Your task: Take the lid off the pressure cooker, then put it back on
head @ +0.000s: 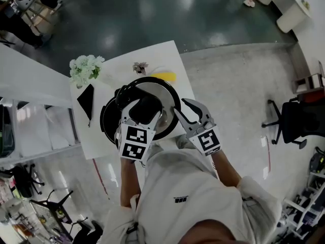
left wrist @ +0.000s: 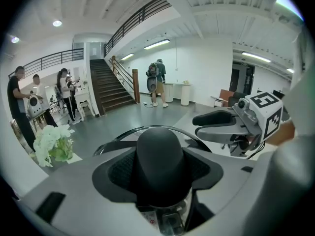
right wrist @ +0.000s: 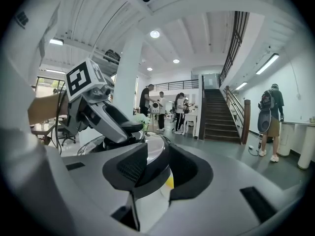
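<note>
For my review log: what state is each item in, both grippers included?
lid: off the pot, held up and offset from it.
pot: uncovered.
left gripper: shut on the lid's knob.
right gripper: shut on the lid's edge.

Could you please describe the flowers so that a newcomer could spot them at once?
Find the white table bearing the pressure cooker. At its far left corner stands a bunch of white flowers, the only pale, leafy thing among dark neighbours.
</note>
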Available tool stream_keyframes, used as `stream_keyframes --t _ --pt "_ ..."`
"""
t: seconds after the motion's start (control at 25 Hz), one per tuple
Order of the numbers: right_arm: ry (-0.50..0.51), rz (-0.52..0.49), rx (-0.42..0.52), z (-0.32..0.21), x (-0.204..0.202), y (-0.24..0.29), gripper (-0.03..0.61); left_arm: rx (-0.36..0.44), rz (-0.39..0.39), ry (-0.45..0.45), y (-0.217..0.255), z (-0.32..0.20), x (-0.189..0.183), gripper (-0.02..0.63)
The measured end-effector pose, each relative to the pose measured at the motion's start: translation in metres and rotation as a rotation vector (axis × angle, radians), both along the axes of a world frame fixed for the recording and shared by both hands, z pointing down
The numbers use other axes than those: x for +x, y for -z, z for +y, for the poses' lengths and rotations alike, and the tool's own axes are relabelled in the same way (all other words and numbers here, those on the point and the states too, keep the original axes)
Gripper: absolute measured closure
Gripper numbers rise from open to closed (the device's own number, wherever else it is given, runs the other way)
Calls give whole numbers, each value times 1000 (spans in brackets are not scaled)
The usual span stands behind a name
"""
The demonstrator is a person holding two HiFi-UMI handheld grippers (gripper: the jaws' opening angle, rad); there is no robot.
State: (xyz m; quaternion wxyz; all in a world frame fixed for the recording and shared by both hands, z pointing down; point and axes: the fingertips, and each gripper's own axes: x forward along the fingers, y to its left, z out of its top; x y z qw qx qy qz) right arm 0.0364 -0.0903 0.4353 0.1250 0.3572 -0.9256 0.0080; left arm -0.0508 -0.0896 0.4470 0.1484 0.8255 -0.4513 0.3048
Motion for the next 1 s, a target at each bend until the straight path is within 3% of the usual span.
stream_keyframes --t 0.32,0.48,1.0 --pt "-64 15 -50 -9 42 -3 439 -6 3 -42 -4 -17 41 316" --pt "-56 22 3 -18 60 -7 439 -3 11 -52 -10 -26 61 316" --pt "-84 42 -104 -37 98 -28 440 -46 4 -66 -44 -45 113 316"
